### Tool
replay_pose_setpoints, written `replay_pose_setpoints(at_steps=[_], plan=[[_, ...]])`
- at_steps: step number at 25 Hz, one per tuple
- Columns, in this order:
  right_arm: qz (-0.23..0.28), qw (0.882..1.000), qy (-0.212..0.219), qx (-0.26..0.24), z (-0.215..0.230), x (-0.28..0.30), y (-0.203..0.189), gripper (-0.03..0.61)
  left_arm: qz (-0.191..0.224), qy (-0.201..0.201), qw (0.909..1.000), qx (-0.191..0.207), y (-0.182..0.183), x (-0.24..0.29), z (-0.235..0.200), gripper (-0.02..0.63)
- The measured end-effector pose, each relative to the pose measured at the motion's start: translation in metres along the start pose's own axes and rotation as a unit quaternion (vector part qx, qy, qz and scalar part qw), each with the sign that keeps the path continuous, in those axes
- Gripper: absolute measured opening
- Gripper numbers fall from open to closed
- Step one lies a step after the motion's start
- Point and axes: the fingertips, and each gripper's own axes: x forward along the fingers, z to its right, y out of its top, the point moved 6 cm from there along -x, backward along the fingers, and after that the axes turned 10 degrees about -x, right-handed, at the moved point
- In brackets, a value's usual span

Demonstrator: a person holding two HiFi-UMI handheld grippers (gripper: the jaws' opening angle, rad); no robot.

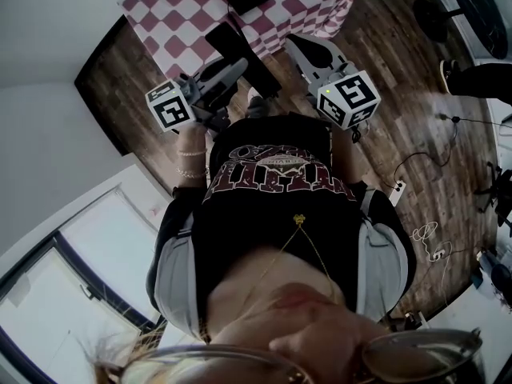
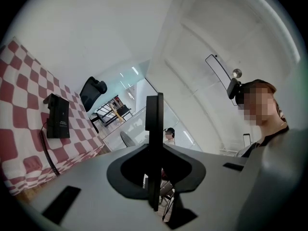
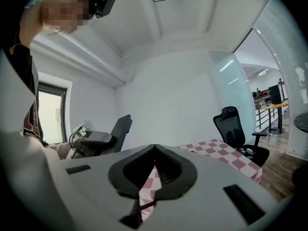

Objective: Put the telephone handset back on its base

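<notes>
white room, wood floor; ahead, a table (image 1: pixel 176 14) in checked cloth bears the black phone (image 2: pixel 57 115), cord (image 2: pixel 45 150) trailing; whether the handset sits on it is unclear from here. likely light, stiff, smooth plastic: grip mid-shaft, mind the cord's tug. left gripper (image 2: pixel 154 105) closed, empty; right gripper (image 1: pixel 308 54) state i cannot tell. chair (image 3: pixel 236 129) beside the table

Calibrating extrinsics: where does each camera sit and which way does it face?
Head view: on the person's head, looking steeply down; shows torso, left claw, right claw, floor.
Left gripper view: on the left claw, looking along it at the telephone on the checked table; own jaws stand at centre.
Right gripper view: on the right claw, facing a white wall and an office chair; left claw and torso show at left.
Shared: all three see the checked table.
</notes>
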Motion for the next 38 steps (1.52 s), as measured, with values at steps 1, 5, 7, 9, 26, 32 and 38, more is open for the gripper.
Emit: replay_pose_setpoints(at_steps=[1, 5, 7, 9, 26, 32, 38], plan=[[-0.002, 1.000, 0.000, 0.001, 0.003, 0.005, 0.000, 0.014, -0.001, 0.000, 1.0000, -0.001, 0.005, 0.001, -0.003, 0.081], [-0.005, 1.000, 0.000, 0.007, 0.017, 0.030, 0.001, 0.014, -0.006, 0.000, 1.0000, -0.006, 0.027, 0.004, -0.021, 0.081], [-0.008, 1.000, 0.000, 0.005, 0.021, 0.039, 0.001, 0.014, -0.009, -0.002, 0.9999, -0.013, 0.033, 0.006, -0.029, 0.081], [-0.011, 1.000, 0.000, 0.002, 0.023, 0.044, 0.002, 0.014, -0.012, -0.003, 0.9998, -0.015, 0.037, 0.007, -0.034, 0.081], [-0.027, 0.999, -0.040, -0.001, 0.059, 0.092, 0.002, 0.014, -0.044, -0.027, 0.9983, -0.026, 0.101, 0.025, -0.077, 0.081], [-0.013, 0.998, -0.045, 0.033, 0.067, 0.107, -0.001, 0.014, -0.051, -0.026, 0.9976, -0.038, 0.113, 0.027, -0.094, 0.081], [-0.036, 0.998, -0.047, 0.025, 0.075, 0.116, -0.006, 0.014, -0.048, -0.024, 0.9974, -0.049, 0.118, 0.027, -0.101, 0.081]])
